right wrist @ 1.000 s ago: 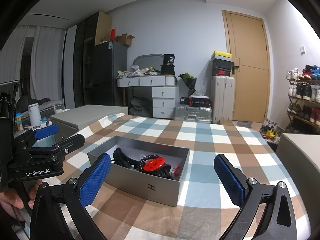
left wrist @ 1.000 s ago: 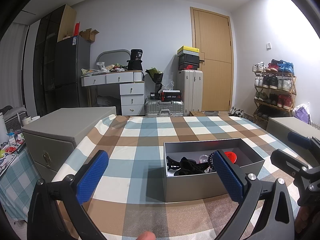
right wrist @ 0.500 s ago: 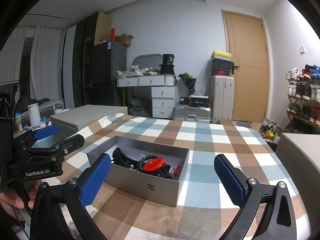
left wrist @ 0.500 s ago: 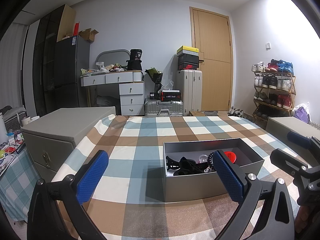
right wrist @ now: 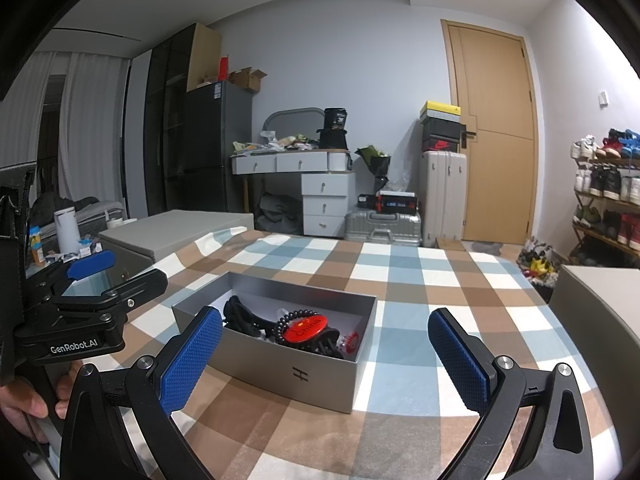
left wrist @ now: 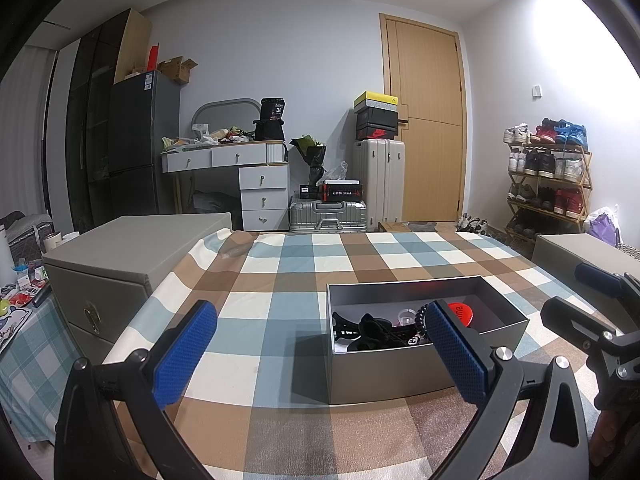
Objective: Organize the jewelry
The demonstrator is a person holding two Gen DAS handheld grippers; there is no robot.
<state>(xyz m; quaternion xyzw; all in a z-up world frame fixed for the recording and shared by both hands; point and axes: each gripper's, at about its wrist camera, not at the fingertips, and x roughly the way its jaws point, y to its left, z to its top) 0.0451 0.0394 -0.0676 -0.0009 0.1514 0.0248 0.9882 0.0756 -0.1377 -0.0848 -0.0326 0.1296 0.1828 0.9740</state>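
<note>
A matt grey cardboard box (right wrist: 294,372) sits on soft checked cloth (right wrist: 404,276) — inside, glossy black beads (right wrist: 290,317) and a shiny red badge (right wrist: 306,329) — near knurled blue rubbery pads (right wrist: 191,362).

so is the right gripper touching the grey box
Apart. The right wrist view shows the open right gripper held short of the grey box, tablecloth visible between.

Domestic bedroom: dressing table with mirror (left wrist: 236,152) at centre left, suitcases (left wrist: 378,184) beside the wooden door (left wrist: 426,120), shoe rack (left wrist: 548,176) at right.
</note>
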